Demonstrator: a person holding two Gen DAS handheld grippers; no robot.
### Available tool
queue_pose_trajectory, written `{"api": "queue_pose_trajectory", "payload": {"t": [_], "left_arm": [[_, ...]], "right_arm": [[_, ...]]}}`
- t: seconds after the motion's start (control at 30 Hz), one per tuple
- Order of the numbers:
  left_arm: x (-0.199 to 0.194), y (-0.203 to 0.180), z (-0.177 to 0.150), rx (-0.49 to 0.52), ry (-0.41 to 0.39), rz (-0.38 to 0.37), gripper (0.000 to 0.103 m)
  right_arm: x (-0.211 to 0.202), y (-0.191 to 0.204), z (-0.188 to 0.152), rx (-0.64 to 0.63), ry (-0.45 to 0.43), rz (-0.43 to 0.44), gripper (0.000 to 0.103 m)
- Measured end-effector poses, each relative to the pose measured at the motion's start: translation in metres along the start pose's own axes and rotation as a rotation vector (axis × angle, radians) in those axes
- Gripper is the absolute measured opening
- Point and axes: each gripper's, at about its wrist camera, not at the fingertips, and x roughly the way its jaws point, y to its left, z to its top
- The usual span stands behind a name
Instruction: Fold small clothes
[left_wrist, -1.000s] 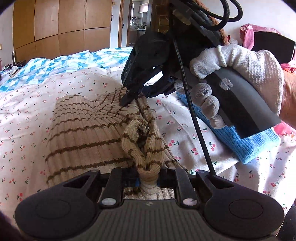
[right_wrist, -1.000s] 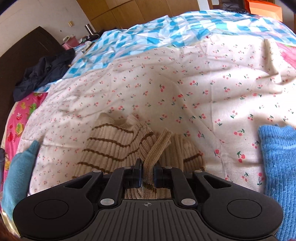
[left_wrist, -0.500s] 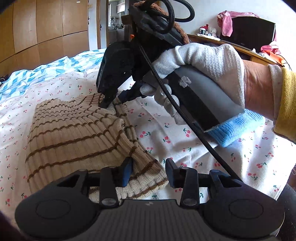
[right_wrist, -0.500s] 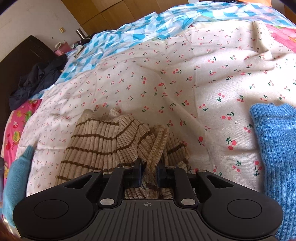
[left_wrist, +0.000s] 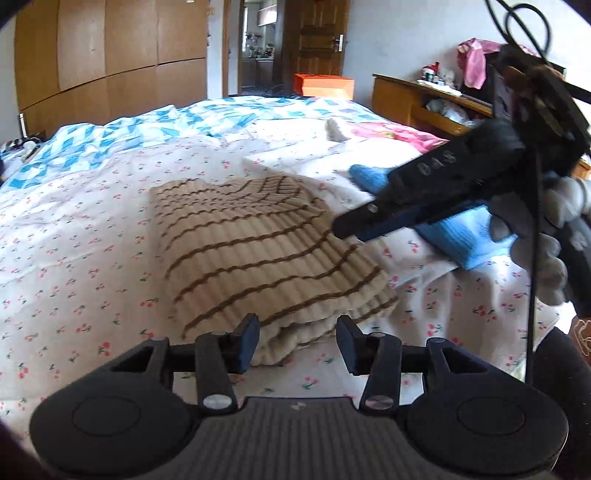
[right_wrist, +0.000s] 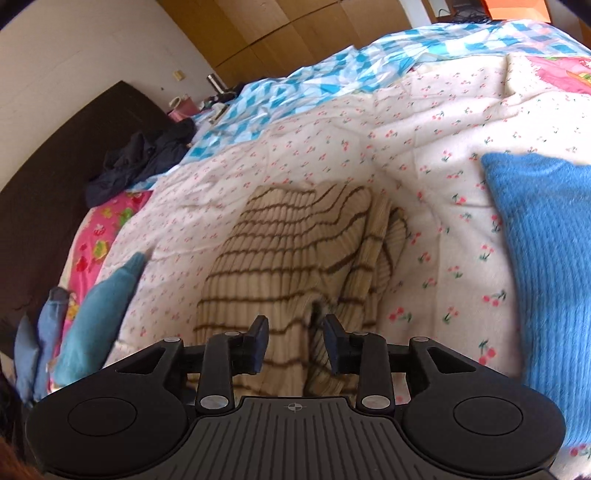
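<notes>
Striped sweater (left_wrist: 266, 254): laid folded on bedsheet (left_wrist: 74, 258), just ahead of both tongs.
Left gripper (left_wrist: 297, 341): jaws parted, nothing held.
Right gripper (right_wrist: 295, 341): jaws parted, nothing held.

A home bedroom: a bed (left_wrist: 92, 229) with cherry-print sheet, wooden wardrobes (left_wrist: 110, 62) along the wall, a cluttered dresser (left_wrist: 413, 99), an open door (left_wrist: 317, 40).

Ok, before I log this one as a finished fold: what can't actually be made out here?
- Striped beige garment: its near edge is hidden behind the left gripper in the left wrist view, so layer alignment can't be judged.
- Same garment in the right wrist view: the right gripper covers its near end.
- Blue knit piece: cut off by the right frame edge; in the left view the right gripper's body covers most of it.
- Dark clothing by the headboard: too small to identify.
</notes>
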Motion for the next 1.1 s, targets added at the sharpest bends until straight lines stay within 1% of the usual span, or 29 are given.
{"api": "queue_pose_trajectory", "payload": {"t": [0.07, 0.1, 0.13, 0.17, 0.23, 0.3, 0.37, 0.4, 0.43, 0.47, 0.5, 0.57, 0.63, 0.73, 0.8, 0.87, 0.97, 1.03, 1.07, 1.1], "left_arm": [[0.003, 0.012, 0.001, -0.028, 0.006, 0.031, 0.050], [0.004, 0.017, 0.003, -0.039, 0.005, 0.038, 0.050], [0.005, 0.019, 0.005, -0.042, 0.000, 0.044, 0.050], [0.006, 0.021, 0.007, -0.041, -0.011, 0.053, 0.050], [0.005, 0.025, 0.012, -0.052, -0.042, 0.058, 0.051], [0.010, 0.030, 0.014, -0.078, -0.058, 0.055, 0.057], [0.026, 0.034, 0.012, -0.082, -0.038, 0.062, 0.058], [0.039, 0.035, 0.009, -0.071, 0.002, 0.076, 0.058], [0.052, 0.037, 0.006, -0.064, 0.057, 0.090, 0.058], [0.062, 0.039, 0.003, -0.070, 0.095, 0.097, 0.058], [0.066, 0.042, -0.001, -0.094, 0.110, 0.092, 0.058], [0.066, 0.050, -0.003, -0.141, 0.105, 0.072, 0.059], [0.065, 0.054, -0.004, -0.160, 0.099, 0.066, 0.059], [0.067, 0.053, -0.005, -0.149, 0.096, 0.066, 0.060], [0.067, 0.049, -0.005, -0.129, 0.090, 0.075, 0.060], [0.067, 0.047, -0.005, -0.121, 0.085, 0.080, 0.060], [0.066, 0.049, -0.004, -0.133, 0.086, 0.076, 0.060], [0.066, 0.050, -0.004, -0.136, 0.085, 0.073, 0.061], [0.066, 0.050, -0.004, -0.134, 0.084, 0.073, 0.061], [0.065, 0.051, -0.003, -0.132, 0.082, 0.073, 0.061]], "right_arm": [[0.012, 0.003, -0.009, -0.018, 0.029, -0.023, 0.034], [0.019, 0.004, -0.012, -0.031, 0.039, -0.063, 0.032], [0.022, 0.003, -0.013, -0.032, 0.051, -0.103, 0.015], [0.022, -0.001, -0.014, -0.014, 0.059, -0.113, 0.005], [0.007, -0.009, -0.018, 0.019, 0.027, -0.100, 0.004], [-0.008, -0.009, -0.024, -0.001, -0.008, -0.128, 0.004], [-0.006, -0.015, -0.030, 0.008, 0.008, -0.164, 0.004], [0.003, -0.018, -0.034, 0.015, 0.032, -0.190, 0.004], [0.011, -0.021, -0.036, 0.023, 0.058, -0.208, 0.004], [0.016, -0.023, -0.037, 0.038, 0.078, -0.206, 0.006], [0.017, -0.024, -0.037, 0.060, 0.082, -0.201, 0.014], [0.009, -0.021, -0.033, 0.059, 0.060, -0.179, 0.015], [-0.006, -0.016, -0.025, 0.057, 0.017, -0.163, 0.023], [-0.020, -0.015, -0.006, 0.077, -0.084, -0.146, 0.036], [-0.014, -0.016, 0.012, 0.092, -0.133, -0.138, 0.041], [0.006, -0.022, 0.029, 0.128, -0.153, -0.148, 0.046], [0.048, -0.031, 0.049, 0.178, -0.133, -0.182, 0.047], [0.072, -0.035, 0.053, 0.193, -0.105, -0.190, 0.049], [0.077, -0.036, 0.052, 0.192, -0.110, -0.205, 0.048], [0.077, -0.035, 0.050, 0.192, -0.123, -0.207, 0.040]]}}
